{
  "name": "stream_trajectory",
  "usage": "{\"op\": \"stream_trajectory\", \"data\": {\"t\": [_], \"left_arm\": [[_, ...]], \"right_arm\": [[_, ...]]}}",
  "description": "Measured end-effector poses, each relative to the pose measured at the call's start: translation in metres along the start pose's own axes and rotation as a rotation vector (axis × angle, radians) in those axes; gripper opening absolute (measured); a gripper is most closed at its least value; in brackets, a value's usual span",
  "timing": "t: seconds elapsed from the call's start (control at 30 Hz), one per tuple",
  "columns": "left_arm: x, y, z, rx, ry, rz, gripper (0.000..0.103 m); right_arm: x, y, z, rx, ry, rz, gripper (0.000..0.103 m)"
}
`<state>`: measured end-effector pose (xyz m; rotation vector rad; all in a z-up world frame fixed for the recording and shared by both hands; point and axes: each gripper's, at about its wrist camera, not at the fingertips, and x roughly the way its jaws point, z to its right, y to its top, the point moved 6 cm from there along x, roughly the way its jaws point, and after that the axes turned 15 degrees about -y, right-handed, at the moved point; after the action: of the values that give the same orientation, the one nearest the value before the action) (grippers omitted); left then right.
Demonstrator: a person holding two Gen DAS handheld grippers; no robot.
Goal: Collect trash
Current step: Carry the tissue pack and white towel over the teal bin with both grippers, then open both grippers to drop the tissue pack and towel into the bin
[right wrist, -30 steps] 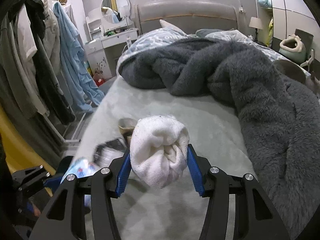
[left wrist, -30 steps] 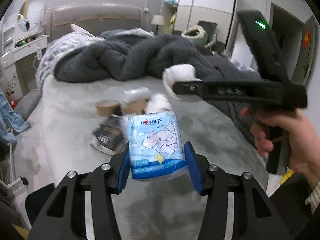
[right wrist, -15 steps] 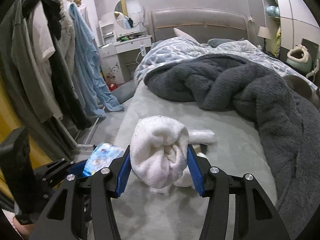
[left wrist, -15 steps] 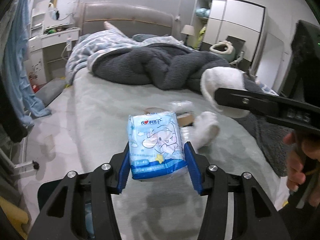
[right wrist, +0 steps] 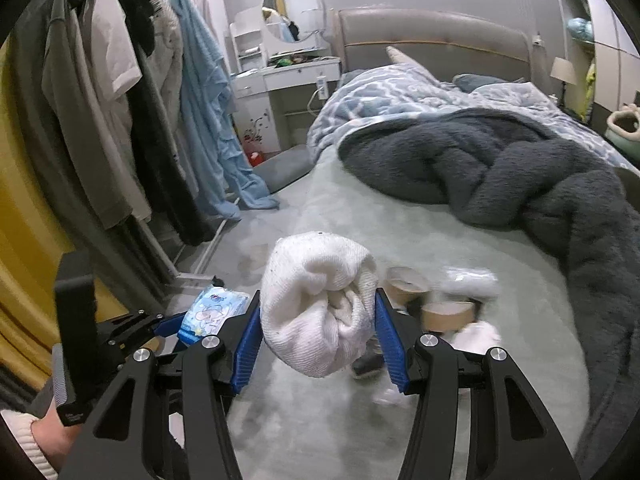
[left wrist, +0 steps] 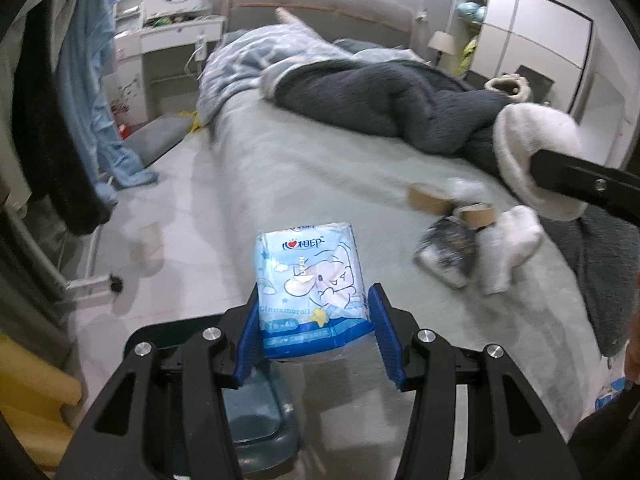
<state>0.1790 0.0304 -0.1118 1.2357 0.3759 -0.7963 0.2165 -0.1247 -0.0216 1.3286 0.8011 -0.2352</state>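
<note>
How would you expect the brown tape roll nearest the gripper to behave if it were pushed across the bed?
The tape roll lies flat on soft bedding, so it would probably drag, not roll. It looks like a stiff hollow ring, likely light. Tipped on edge, it might wheel toward the white sock.

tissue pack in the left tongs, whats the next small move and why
Probably lower the left tongs toward the blue bin showing just below them and release there: the tissue pack is clamped and already hangs roughly above its rim.

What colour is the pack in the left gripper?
Light blue and white tissue pack with a cartoon print, clearest in the left wrist view.
</note>
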Motion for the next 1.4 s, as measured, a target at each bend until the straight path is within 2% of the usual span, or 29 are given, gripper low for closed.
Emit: {"op": "stream_trajectory", "data": {"t": [0.27, 0.67, 0.9, 1.07, 1.2, 1.27, 1.4], "left_arm": [[-0.001, -0.017, -0.050, -0.093, 0.041, -0.081, 0.054], [-0.006, -0.056, -0.118, -0.247, 0.053, -0.224, 0.054], [-0.001, -0.082, -0.141, -0.330, 0.035, -0.313, 0.054], [-0.005, -0.098, -0.157, -0.372, 0.031, -0.370, 0.055], [-0.016, -0.101, -0.168, -0.388, 0.026, -0.376, 0.062], [-0.020, -0.100, -0.171, -0.394, 0.020, -0.367, 0.069], [-0.034, -0.097, -0.179, -0.405, 0.020, -0.339, 0.073]], "right_arm": [[0.022, 0.003, -0.061, -0.061, 0.084, -0.041, 0.054], [0.078, -0.017, -0.140, -0.188, 0.163, -0.161, 0.054], [0.108, -0.034, -0.173, -0.239, 0.178, -0.236, 0.054], [0.126, -0.050, -0.181, -0.260, 0.169, -0.307, 0.054], [0.138, -0.062, -0.183, -0.261, 0.160, -0.358, 0.054], [0.145, -0.067, -0.187, -0.263, 0.156, -0.379, 0.054], [0.156, -0.078, -0.193, -0.275, 0.152, -0.412, 0.054]]}}
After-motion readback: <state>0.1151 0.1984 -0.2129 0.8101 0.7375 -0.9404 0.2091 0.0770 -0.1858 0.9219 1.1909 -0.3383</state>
